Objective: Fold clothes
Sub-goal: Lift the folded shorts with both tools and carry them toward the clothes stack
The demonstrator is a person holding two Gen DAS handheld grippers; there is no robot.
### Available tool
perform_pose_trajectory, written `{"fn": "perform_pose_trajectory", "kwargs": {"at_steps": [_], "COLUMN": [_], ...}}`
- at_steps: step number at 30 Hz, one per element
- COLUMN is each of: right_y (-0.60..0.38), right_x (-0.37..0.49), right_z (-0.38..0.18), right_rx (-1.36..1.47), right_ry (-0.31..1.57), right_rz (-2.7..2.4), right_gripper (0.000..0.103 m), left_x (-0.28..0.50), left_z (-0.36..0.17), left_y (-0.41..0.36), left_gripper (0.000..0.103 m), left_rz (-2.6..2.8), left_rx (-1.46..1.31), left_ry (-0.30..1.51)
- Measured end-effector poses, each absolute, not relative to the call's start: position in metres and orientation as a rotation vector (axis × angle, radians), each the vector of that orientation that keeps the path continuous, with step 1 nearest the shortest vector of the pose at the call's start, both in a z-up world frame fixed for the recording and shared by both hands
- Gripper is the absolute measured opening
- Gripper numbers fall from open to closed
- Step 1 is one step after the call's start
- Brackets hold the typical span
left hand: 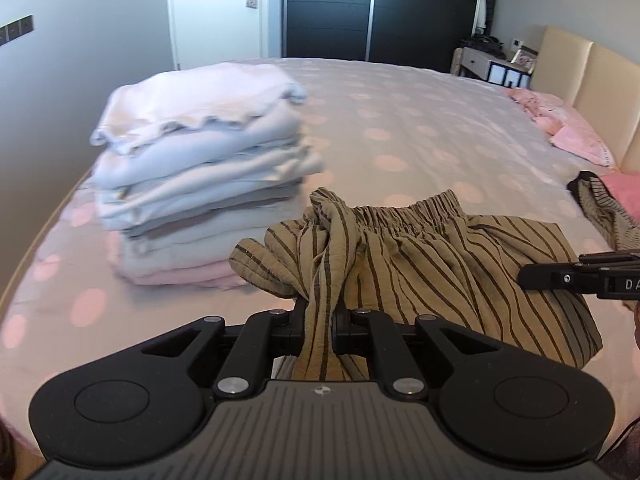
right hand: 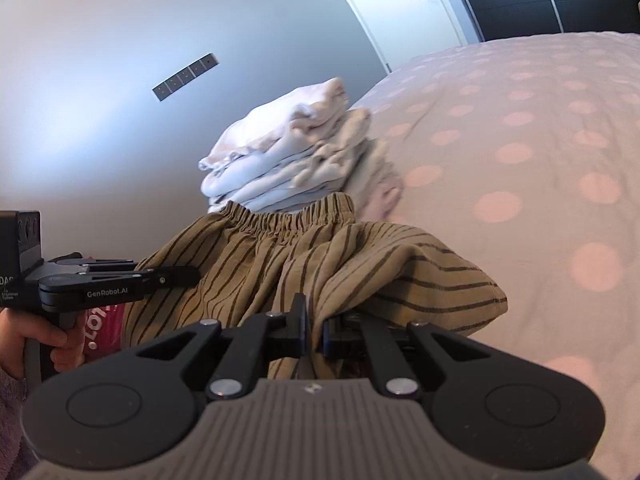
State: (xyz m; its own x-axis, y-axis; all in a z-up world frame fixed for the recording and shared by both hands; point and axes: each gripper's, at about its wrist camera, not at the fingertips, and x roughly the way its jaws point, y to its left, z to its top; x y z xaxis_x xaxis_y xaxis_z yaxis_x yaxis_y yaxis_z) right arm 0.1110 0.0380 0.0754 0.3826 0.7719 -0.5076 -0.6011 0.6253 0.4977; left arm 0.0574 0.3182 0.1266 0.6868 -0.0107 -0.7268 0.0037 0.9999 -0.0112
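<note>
Polka-dot bed (left hand: 400, 128) bearing a stack of folded clothes (left hand: 200, 168) at ten o'clock, tan striped shorts (left hand: 420, 264) lifted over it at centre, left tongs (left hand: 320, 320) and right tongs (right hand: 314, 328) each clamped on bunched shorts fabric.

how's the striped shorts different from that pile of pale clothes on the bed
The striped shorts are tan with dark stripes; the pile of pale clothes is white, grey and pink.
The shorts are one bunched garment, pinched by the left gripper and right gripper; the pile is many folded layers, untouched on the bed.
Both are soft fabric.
</note>
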Motion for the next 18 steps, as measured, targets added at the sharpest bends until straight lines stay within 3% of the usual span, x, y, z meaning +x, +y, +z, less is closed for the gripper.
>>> {"fn": "perform_pose_trajectory", "kwargs": {"at_steps": [18], "right_y": [0.235], "right_x": [0.088], "right_z": [0.001], "right_rx": [0.252], "right_ry": [0.875], "right_rz": [0.915], "right_gripper": [0.009], "left_x": [0.057], "left_z": [0.063], "left_y": [0.51], "left_gripper": [0.007], "left_rz": [0.087], "left_rx": [-0.105], "left_ry": [0.89]}}
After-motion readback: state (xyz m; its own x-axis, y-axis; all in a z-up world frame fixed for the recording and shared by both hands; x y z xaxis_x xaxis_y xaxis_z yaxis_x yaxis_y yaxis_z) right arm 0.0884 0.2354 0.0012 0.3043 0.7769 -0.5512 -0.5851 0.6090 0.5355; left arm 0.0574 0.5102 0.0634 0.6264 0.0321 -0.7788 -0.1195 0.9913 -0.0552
